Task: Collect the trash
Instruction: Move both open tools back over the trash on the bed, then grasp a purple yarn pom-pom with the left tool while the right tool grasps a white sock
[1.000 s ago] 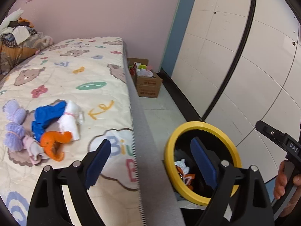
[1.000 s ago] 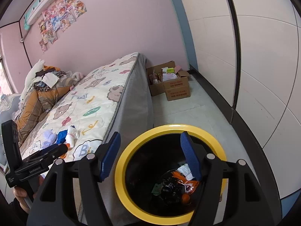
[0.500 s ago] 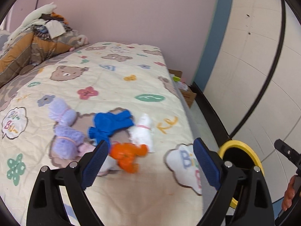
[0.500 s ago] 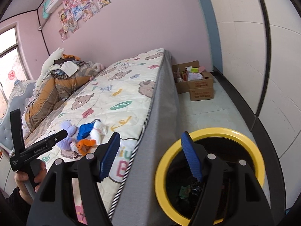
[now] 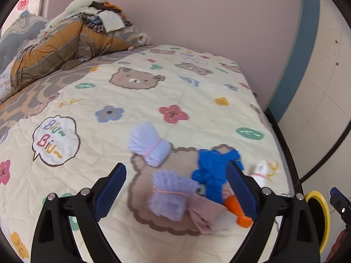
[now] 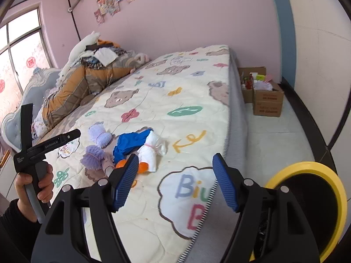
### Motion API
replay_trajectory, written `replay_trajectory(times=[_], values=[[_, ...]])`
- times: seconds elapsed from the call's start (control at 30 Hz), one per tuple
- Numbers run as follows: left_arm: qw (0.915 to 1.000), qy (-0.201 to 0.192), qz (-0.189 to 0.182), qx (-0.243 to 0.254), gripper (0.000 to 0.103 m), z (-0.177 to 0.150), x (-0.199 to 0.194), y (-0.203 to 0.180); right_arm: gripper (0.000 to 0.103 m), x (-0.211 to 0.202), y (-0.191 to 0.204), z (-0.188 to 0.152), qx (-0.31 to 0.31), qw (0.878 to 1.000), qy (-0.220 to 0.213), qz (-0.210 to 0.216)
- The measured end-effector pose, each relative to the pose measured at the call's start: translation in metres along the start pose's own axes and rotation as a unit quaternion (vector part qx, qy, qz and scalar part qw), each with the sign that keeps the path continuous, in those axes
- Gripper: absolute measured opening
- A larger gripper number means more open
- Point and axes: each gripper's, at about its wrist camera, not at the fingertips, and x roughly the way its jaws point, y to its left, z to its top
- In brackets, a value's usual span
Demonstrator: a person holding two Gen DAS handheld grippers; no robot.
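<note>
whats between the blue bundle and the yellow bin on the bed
In the right wrist view, the white bundle lies right beside the blue bundle; past it only bare quilt up to the mattress edge, before the yellow bin.

The bed's quilted cover [image 5: 153,100] carries printed lettering. In the left wrist view, a white cloud-shaped speech bubble [image 5: 56,140] reads "Biu~ Biu~" in pastel letters. In the right wrist view, a second white speech bubble [image 6: 188,199] near the mattress edge shows "Biu" above a large "B", the rest cut off. An orange scribble [image 6: 189,141] beside it looks like "ke". The black handle of the left gripper [image 6: 51,142] bears small white print, too blurred to read. The cardboard boxes [image 6: 267,103] show dark red print, also illegible.
</note>
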Motion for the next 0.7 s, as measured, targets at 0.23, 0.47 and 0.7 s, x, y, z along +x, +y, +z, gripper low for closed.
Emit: replay_trajectory(times=[0.23, 0.47, 0.7], values=[[0.9982, 0.037, 0.018, -0.043, 0.088, 0.011, 0.036, 0.041, 0.067, 0.071, 0.031, 0.007, -0.024, 0.999, 0.041, 0.012], [0.9956, 0.066, 0.032, -0.059, 0.088, 0.021, 0.069, 0.058, 0.067, 0.123, 0.042, 0.011, -0.027, 0.997, 0.071, 0.016], [0.9921, 0.094, 0.031, -0.077, 0.088, 0.027, 0.105, 0.064, 0.067, 0.164, 0.044, 0.014, -0.022, 0.995, 0.098, 0.018]])
